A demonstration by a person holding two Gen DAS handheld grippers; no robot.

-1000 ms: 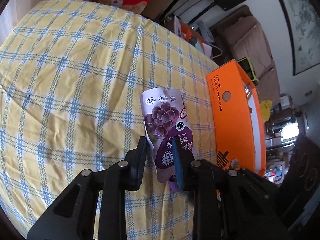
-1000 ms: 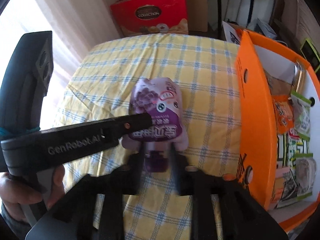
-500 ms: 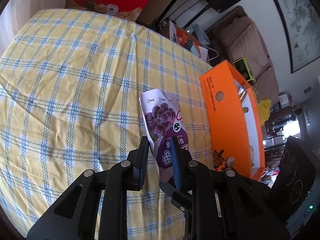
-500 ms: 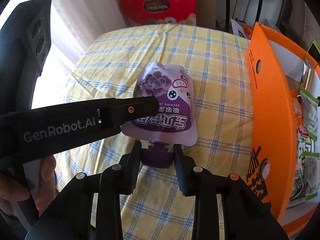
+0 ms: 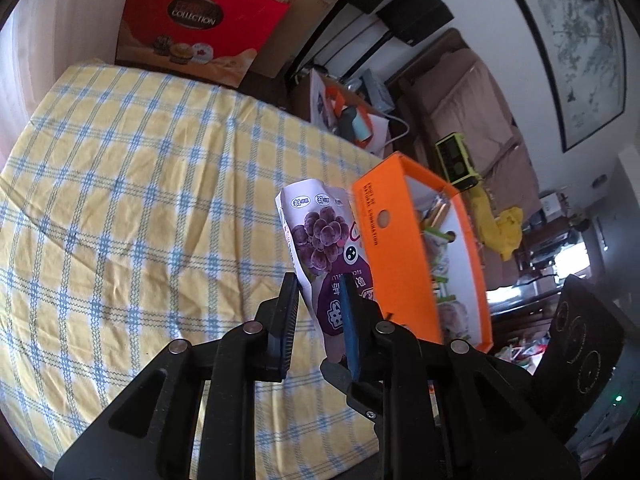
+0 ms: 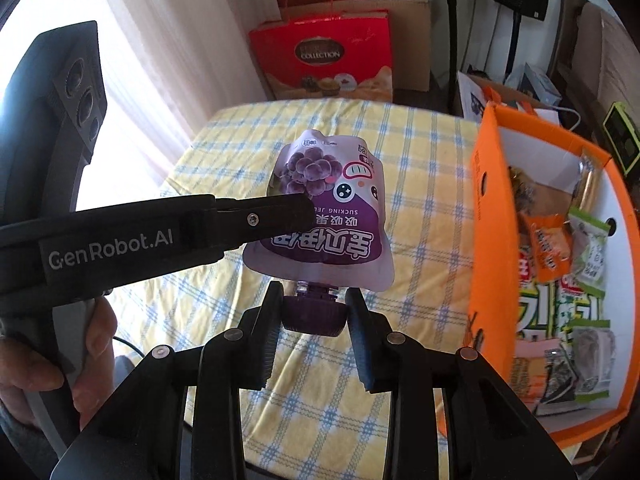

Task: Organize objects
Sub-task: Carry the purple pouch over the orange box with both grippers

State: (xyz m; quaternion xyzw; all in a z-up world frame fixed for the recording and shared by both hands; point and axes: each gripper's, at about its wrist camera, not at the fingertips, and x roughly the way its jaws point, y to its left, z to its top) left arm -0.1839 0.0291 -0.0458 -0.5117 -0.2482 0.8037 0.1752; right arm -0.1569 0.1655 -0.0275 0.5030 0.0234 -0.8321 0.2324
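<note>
A purple grape jelly pouch (image 6: pixel 332 208) with a dark purple cap (image 6: pixel 313 314) hangs in the air above the table. My right gripper (image 6: pixel 314 304) is shut on the cap. My left gripper (image 5: pixel 318 300) reaches in from the left; its jaws stand a little apart around the pouch's body (image 5: pixel 324 248), and I cannot tell whether they press it. An orange box (image 6: pixel 492 240) holding several snack packets stands to the right; it also shows in the left wrist view (image 5: pixel 396 248).
The table wears a yellow and blue checked cloth (image 5: pixel 140 200). A red gift box (image 6: pixel 324 56) stands on the floor behind the table. A sofa (image 5: pixel 472 120) and clutter lie beyond the orange box.
The pouch has risen off the cloth, held by its cap in my right gripper. Both grippers have lifted with it and the table now sits farther below.
</note>
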